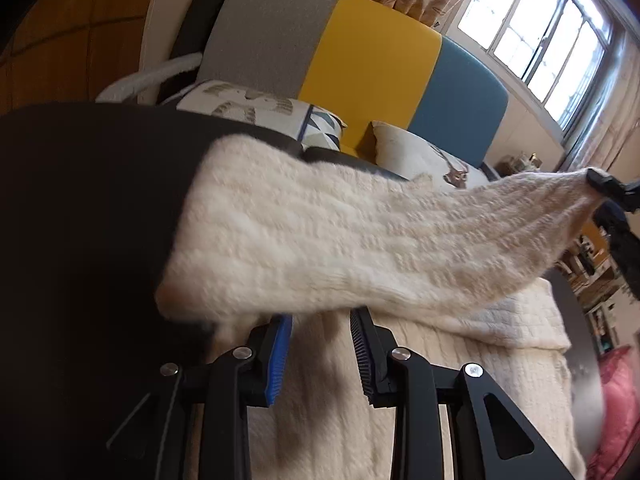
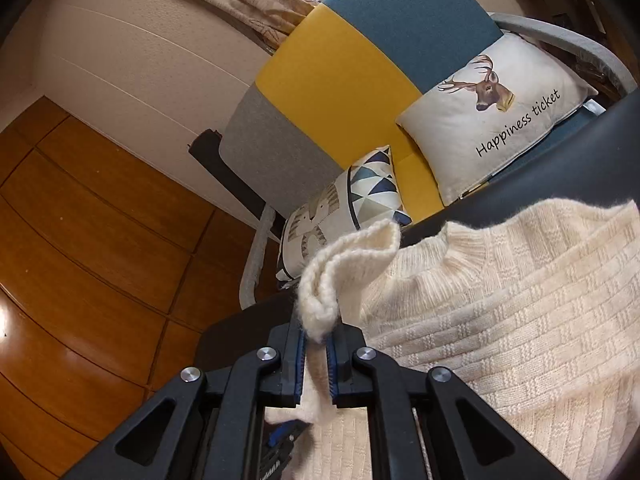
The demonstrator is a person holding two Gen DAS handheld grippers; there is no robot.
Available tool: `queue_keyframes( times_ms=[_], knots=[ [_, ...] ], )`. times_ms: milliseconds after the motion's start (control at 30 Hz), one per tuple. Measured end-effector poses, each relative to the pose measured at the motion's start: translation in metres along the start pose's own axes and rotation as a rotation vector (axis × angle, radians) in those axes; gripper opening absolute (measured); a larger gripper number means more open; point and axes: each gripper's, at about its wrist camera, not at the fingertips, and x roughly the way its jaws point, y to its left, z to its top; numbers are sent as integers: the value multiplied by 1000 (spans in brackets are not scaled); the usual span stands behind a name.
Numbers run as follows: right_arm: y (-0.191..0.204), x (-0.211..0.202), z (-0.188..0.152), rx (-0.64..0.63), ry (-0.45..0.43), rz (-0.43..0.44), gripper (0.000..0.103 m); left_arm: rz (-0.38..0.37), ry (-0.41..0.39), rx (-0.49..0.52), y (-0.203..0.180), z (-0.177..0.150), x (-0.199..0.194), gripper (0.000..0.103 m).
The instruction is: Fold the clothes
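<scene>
Right gripper (image 2: 316, 364), lower centre of its frame: jaws clenched on the sleeve cuff (image 2: 348, 268) of a cream knit sweater (image 2: 500, 320). Left gripper (image 1: 320, 356), bottom centre: jaws parted, gripping nothing, with the lifted sleeve (image 1: 360, 240) stretched across above them. Sweater body lies spread on a dark table (image 1: 88, 220). Judgement: one sleeve mid-fold; the other folds are not visible. Behind: tricolour sofa (image 2: 340, 80), cushions, window (image 1: 540, 32) upper right.

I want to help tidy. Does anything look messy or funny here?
Nothing is broken or spilled. The sweater lies on the dark table, and one sleeve is lifted off it, pinched by the right tool. That is part of folding. The left tool is open.
</scene>
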Motion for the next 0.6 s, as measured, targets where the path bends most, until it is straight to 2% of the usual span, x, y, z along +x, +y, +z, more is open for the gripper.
queue_keyframes(
  times_ms=[200, 300, 467, 600],
  knots=[
    [5, -8, 10, -5, -35, 16, 8, 121, -66, 66, 17, 9, -3, 31],
    [4, -8, 12, 1, -41, 24, 8, 179, -65, 85, 28, 3, -1, 31],
    [8, -8, 13, -13, -53, 34, 8, 182, -42, 51, 37, -3, 4, 31],
    [-2, -9, 12, -12, -66, -18, 7, 212, -38, 87, 30, -6, 5, 34]
  ],
)
